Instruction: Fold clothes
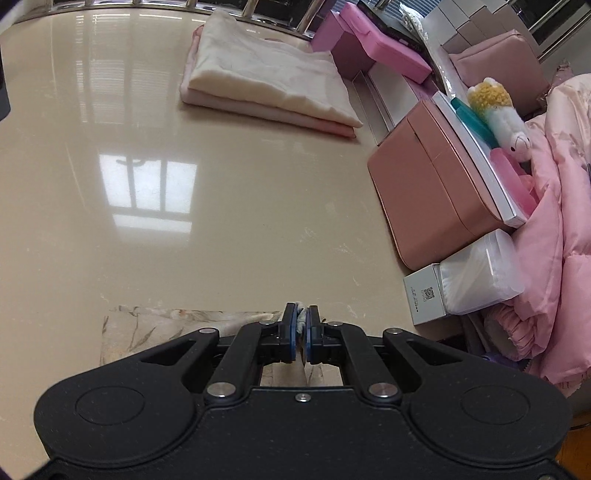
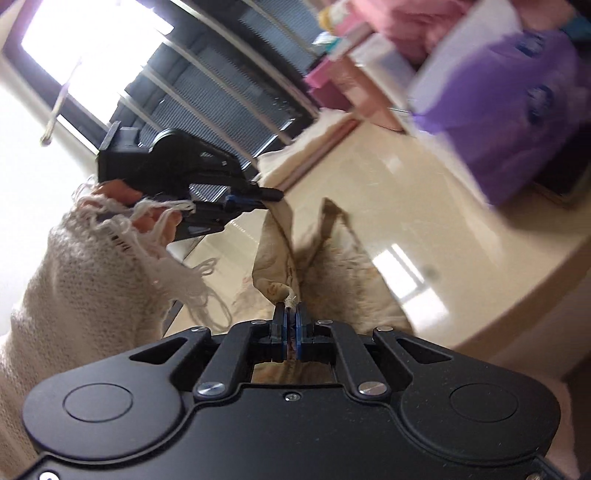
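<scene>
A beige floral-print garment (image 1: 155, 332) lies at the near edge of the glossy cream table (image 1: 184, 206). My left gripper (image 1: 302, 314) is shut on an edge of it. In the right wrist view my right gripper (image 2: 290, 308) is shut on another edge of the same garment (image 2: 332, 269), which hangs lifted above the table. The left gripper (image 2: 271, 194) shows there too, up and left, pinching the cloth, held by a hand in a frayed cream sleeve. A folded stack of cream and pink clothes (image 1: 269, 88) lies at the table's far side.
Along the table's right side stand a pink box (image 1: 436, 199), a white carton (image 1: 424, 295), a clear tub of cotton swabs (image 1: 484, 273), a plush toy (image 1: 498, 114) and pink bedding (image 1: 565, 206). A purple bag (image 2: 517, 110) sits beyond the table. Metal rails (image 1: 258, 7) border the back.
</scene>
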A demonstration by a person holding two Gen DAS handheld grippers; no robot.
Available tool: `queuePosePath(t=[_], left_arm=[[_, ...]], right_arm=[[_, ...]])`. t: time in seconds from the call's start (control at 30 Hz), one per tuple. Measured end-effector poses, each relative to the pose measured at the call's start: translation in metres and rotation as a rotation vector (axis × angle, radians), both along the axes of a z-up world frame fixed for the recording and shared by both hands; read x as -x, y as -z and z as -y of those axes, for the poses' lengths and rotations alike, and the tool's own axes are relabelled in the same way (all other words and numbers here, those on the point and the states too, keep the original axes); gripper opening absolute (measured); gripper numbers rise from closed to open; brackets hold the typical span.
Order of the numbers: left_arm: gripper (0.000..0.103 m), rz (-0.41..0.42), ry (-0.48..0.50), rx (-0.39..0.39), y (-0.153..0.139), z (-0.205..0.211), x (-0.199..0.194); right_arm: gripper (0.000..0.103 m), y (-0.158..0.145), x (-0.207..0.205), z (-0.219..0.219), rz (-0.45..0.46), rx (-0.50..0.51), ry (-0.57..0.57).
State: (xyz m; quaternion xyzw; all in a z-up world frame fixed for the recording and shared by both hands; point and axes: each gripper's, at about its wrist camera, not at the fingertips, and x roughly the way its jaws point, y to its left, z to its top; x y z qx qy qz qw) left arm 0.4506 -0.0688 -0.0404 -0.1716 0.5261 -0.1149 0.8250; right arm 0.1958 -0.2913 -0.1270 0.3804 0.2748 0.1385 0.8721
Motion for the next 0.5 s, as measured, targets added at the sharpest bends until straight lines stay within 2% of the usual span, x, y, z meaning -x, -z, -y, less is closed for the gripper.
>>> queuePosePath(t=[0.23, 0.3, 0.37, 0.43, 0.47, 0.5], left_arm=[[0.005, 0.018, 0.037, 0.026, -0.003, 0.020, -0.002], [0.005, 0.037, 0.061, 0.063, -0.002, 0.025, -0.003], [0.010, 0.057, 0.088, 0.109, 0.000, 0.029, -0.004], [0.031, 0.073, 0.126, 0.144, 0.002, 0.032, -0.002], [0.038, 0.088, 0.140, 0.152, 0.000, 0.031, 0.001], [0.052, 0.110, 0.151, 0.157, -0.003, 0.031, 0.004]], right_arm=[[0.003, 0.019, 0.005, 0.021, -0.027, -0.095, 0.082], [0.003, 0.026, 0.007, 0.026, -0.048, -0.132, 0.132], [0.003, 0.033, 0.008, 0.030, -0.075, -0.158, 0.179], [0.003, 0.039, 0.007, 0.033, -0.106, -0.165, 0.205], [0.003, 0.041, 0.007, 0.034, -0.110, -0.169, 0.216], [0.003, 0.042, 0.008, 0.035, -0.109, -0.172, 0.227]])
